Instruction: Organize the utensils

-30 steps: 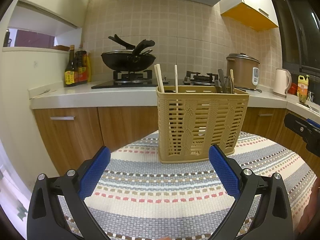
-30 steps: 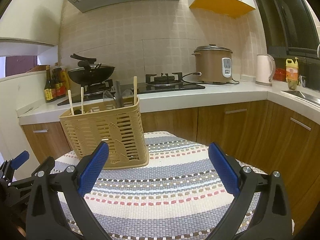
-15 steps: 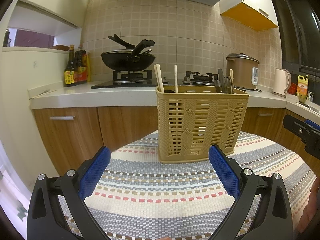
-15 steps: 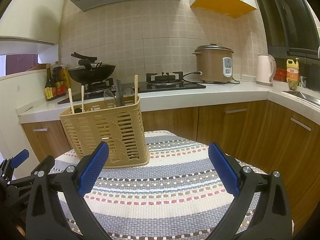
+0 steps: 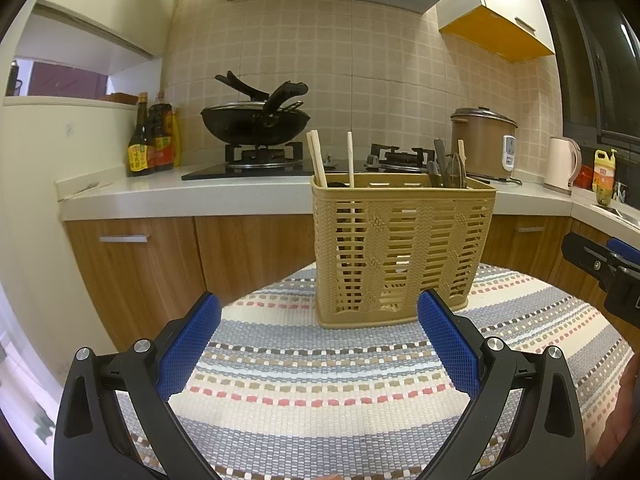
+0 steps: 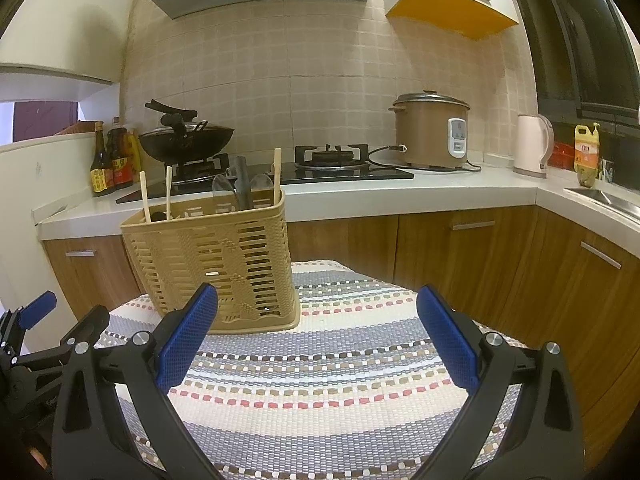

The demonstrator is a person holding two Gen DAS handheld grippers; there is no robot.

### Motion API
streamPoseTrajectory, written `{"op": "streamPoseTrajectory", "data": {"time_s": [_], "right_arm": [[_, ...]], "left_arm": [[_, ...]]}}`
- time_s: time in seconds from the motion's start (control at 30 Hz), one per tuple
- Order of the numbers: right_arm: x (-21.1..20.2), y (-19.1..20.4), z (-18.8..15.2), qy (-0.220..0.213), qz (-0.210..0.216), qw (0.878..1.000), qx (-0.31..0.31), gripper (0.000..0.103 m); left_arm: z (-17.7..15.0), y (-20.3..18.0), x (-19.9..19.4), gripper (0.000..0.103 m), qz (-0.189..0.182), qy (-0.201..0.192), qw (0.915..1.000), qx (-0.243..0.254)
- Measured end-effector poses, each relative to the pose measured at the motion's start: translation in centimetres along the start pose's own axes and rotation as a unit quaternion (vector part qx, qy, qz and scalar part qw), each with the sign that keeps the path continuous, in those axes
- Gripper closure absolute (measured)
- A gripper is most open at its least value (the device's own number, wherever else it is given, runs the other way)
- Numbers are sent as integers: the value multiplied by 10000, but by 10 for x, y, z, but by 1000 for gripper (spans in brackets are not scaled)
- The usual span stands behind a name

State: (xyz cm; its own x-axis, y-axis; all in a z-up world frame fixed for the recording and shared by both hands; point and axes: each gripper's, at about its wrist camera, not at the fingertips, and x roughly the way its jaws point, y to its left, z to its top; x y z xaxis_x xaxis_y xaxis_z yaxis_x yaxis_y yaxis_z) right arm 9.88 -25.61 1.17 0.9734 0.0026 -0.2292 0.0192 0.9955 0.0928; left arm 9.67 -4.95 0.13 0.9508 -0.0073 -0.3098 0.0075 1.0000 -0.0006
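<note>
A tan slatted utensil basket (image 5: 402,248) (image 6: 216,264) stands upright at the far side of a striped woven mat (image 5: 340,380) (image 6: 340,368). Wooden chopsticks (image 5: 318,158) (image 6: 168,192) stick up from its left end. Dark-handled utensils and spoons (image 5: 446,166) (image 6: 244,184) stand in its right end. My left gripper (image 5: 318,344) hovers open over the mat, short of the basket, nothing between its blue pads. My right gripper (image 6: 318,340) is open and empty too, with the basket ahead on its left. Each gripper shows at the edge of the other's view.
Behind the mat runs a white kitchen counter (image 5: 180,196) over wooden cabinets (image 6: 460,256). On it are a wok (image 5: 254,122) on a gas hob, sauce bottles (image 5: 150,140), a rice cooker (image 6: 430,130), a kettle (image 6: 532,146) and a sink (image 6: 608,200) at far right.
Almost nothing differs; both views shift very slightly and both grippers stay open over the mat.
</note>
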Motion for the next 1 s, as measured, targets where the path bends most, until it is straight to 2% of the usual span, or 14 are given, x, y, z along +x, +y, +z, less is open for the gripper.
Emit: {"op": "streamPoseTrajectory", "data": {"time_s": [0.67,1.0], "right_arm": [[-2,6,-1,17,13,9999,-121,8],[-1,7,-1,21,12,10000,-97,8]], "left_arm": [[-1,-2,0,8,15,26,10000,85],[0,1,-1,8,154,-64,9998,83]]}}
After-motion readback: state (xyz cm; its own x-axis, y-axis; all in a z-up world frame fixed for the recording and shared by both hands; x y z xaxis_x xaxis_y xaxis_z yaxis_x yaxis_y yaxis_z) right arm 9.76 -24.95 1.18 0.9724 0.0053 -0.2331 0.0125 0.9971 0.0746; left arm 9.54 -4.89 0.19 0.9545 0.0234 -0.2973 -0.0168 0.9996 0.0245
